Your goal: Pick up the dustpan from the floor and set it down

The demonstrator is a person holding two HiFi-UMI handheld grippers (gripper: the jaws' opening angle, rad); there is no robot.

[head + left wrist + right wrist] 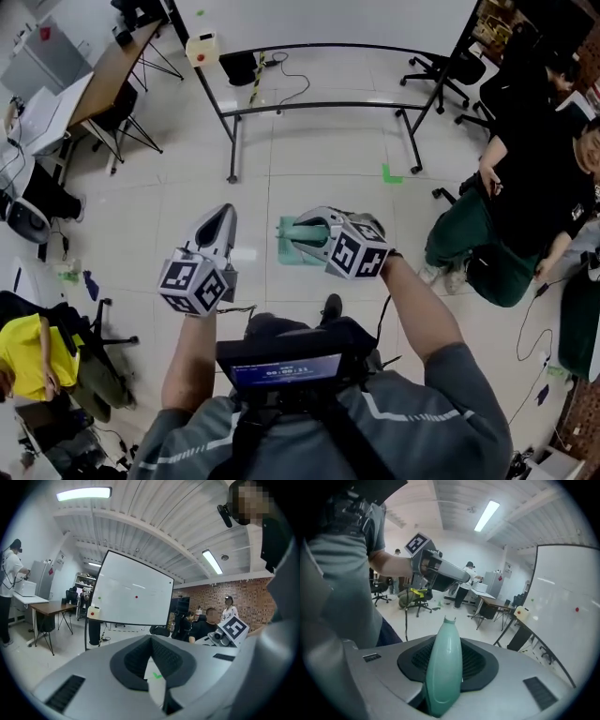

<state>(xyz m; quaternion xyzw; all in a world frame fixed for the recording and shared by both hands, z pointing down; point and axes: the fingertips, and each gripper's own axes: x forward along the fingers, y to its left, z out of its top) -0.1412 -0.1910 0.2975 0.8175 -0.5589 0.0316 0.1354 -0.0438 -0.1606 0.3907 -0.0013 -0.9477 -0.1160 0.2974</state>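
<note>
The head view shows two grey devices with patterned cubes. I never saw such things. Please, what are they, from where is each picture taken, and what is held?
A person holds a two-jaw tool in each hand; no robot is here. The head view looks down from the person's head at the left tool, the right tool and the floor. Each other picture comes from a camera on one tool, looking along its jaws. The right tool grips the handle of a green dustpan. The left tool's jaws meet at the tips and hold nothing.
</note>
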